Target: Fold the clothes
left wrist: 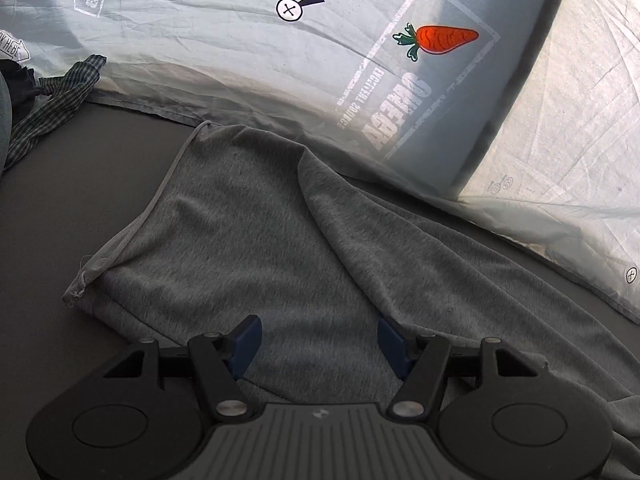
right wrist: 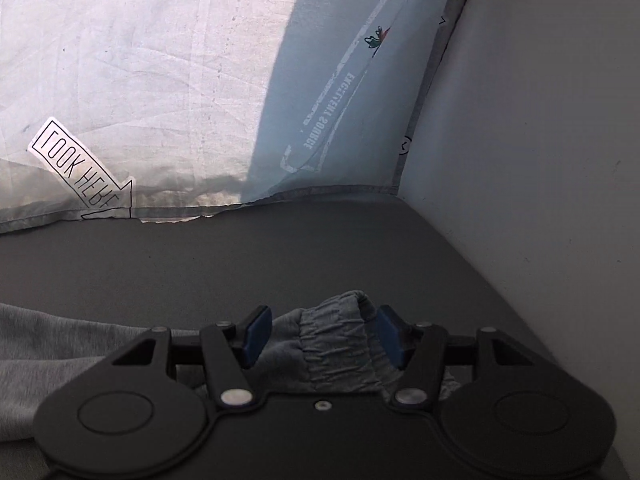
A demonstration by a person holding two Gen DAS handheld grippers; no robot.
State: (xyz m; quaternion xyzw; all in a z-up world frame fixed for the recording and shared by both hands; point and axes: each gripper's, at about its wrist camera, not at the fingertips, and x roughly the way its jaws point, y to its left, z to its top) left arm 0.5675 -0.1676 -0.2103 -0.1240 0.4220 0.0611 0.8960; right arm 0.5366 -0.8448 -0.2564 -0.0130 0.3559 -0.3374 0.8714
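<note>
A grey knit garment (left wrist: 280, 240) lies spread and creased on the dark grey surface (left wrist: 80, 200), one hemmed edge at its left. My left gripper (left wrist: 319, 344) is open just above the garment's near part, blue pads apart, holding nothing. In the right wrist view the garment's gathered elastic waistband (right wrist: 332, 340) bunches up between the open blue pads of my right gripper (right wrist: 323, 336); the jaws stand wide and do not clamp it. More grey cloth (right wrist: 40, 352) trails off to the left.
A pale printed sheet (left wrist: 240, 52) with a carrot picture (left wrist: 444, 40) lies beyond the garment. A plaid garment (left wrist: 52, 104) is heaped at far left. In the right wrist view a "LOOK HERE" label (right wrist: 80, 168) and a white wall (right wrist: 540, 160) border the surface.
</note>
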